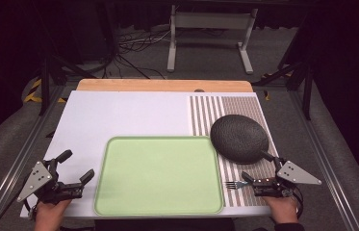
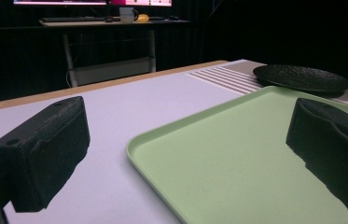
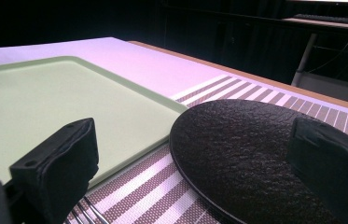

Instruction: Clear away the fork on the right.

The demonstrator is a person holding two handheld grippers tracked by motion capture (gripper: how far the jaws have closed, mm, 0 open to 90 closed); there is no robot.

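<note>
both grippers were held wide open and empty. the right gripper (image 1: pixel 259 168) was poised over the fork (image 1: pixel 237 184) on the striped mat (image 1: pixel 244 108), between tray (image 1: pixel 160 211) and black plate (image 1: pixel 239 137). the left gripper (image 1: pixel 76 166) waited beside the tray. a lower reach and closing on the fork would likely be needed next.

- A white surface (image 1: pixel 119 115) is seen, with a light wooden strip (image 1: pixel 162 85) along its far edge.
- A brown-and-white striped placemat (image 1: pixel 206 110) is laid on the right part of the surface, reaching to the wooden strip.
- A white metal stand (image 1: pixel 211 21) is set on the grey floor (image 1: pixel 206 60) beyond the surface.
- Dark cables (image 1: pixel 134 48) are strewn on the floor, left of the stand.
- Yellow-and-black tape (image 1: pixel 35 89) is stuck to the floor at the far left.
- In the left gripper view, a desk (image 2: pixel 111 21) carrying a keyboard (image 2: pixel 71 19) and a cup (image 2: pixel 126 15) is seen in the background.
</note>
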